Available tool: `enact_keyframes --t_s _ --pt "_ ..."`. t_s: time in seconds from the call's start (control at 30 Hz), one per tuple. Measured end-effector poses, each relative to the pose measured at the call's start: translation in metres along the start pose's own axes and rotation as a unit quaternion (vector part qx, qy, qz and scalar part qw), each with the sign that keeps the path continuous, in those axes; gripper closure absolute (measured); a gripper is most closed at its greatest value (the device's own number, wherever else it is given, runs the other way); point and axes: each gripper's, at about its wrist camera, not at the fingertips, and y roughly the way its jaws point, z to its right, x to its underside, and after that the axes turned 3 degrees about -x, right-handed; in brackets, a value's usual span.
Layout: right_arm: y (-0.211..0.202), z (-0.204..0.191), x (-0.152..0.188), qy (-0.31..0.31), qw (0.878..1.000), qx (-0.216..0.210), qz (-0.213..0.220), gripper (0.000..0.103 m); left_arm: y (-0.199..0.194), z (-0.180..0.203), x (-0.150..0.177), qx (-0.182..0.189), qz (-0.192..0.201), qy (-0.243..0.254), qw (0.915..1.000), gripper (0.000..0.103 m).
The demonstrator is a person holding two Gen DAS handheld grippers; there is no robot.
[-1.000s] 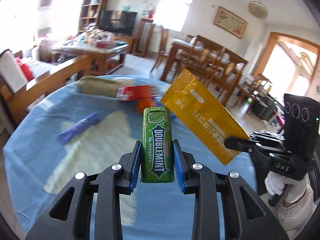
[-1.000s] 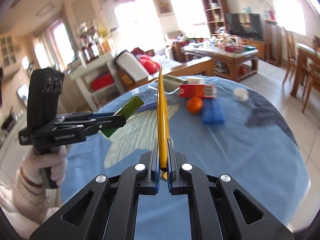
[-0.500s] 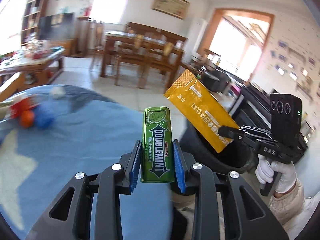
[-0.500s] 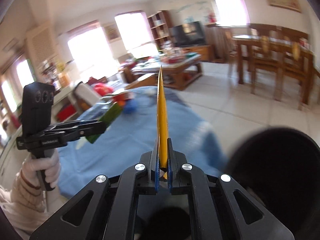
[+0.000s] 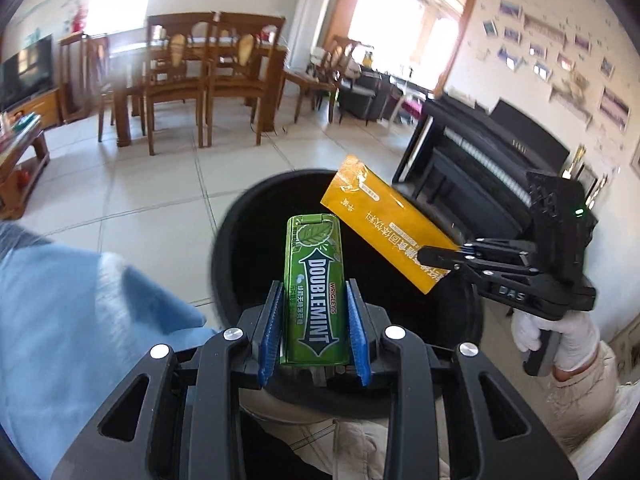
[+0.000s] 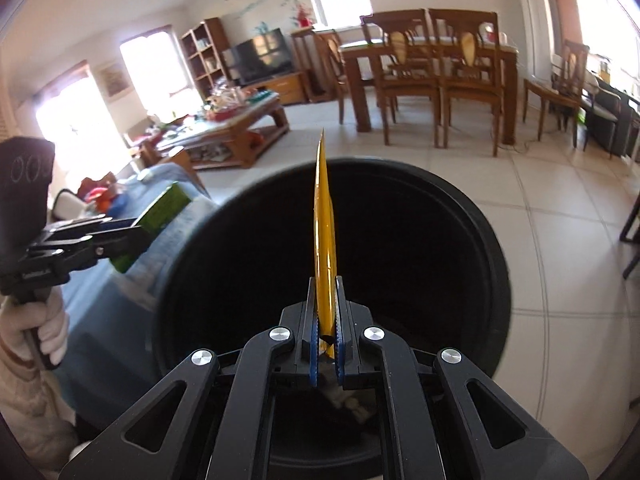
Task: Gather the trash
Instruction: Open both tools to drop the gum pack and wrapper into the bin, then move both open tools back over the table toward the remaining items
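Both tongs had swung off the blue-clothed desk to the black bin — left tongs clamped on the green gum pack, right tongs pinched on the yellow sachet, both over its mouth, seemingly ready for dropping.
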Motion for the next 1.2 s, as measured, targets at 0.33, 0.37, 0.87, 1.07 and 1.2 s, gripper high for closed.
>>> enact_keyframes --t_s 0.33,0.37,0.87,1.07,1.2 --pt "0.007 0.016 0.007 -0.011 1.000 0.016 -0.005 0.090 0.055 0.015 0.002 -0.028 -0.062 0.044 0.9967 0.071" --pt "0.008 0.016 0.007 -0.011 1.000 0.016 -0.007 0.085 0.058 0.018 -0.001 -0.032 -0.063 0.044 0.9965 0.071" --pt "-0.007 -0.009 0.001 -0.036 0.999 0.016 0.019 0.036 0.032 0.030 0.000 -0.082 -0.013 0.117 0.9897 0.005" --pt "-0.019 -0.020 -0.003 -0.035 0.999 0.016 0.036 0.024 0.020 0.037 0.007 -0.087 -0.003 0.154 0.9843 0.005" --pt "-0.023 -0.035 -0.007 -0.032 0.998 0.015 0.046 0.010 0.002 0.037 0.014 -0.090 0.014 0.158 0.9832 0.005"
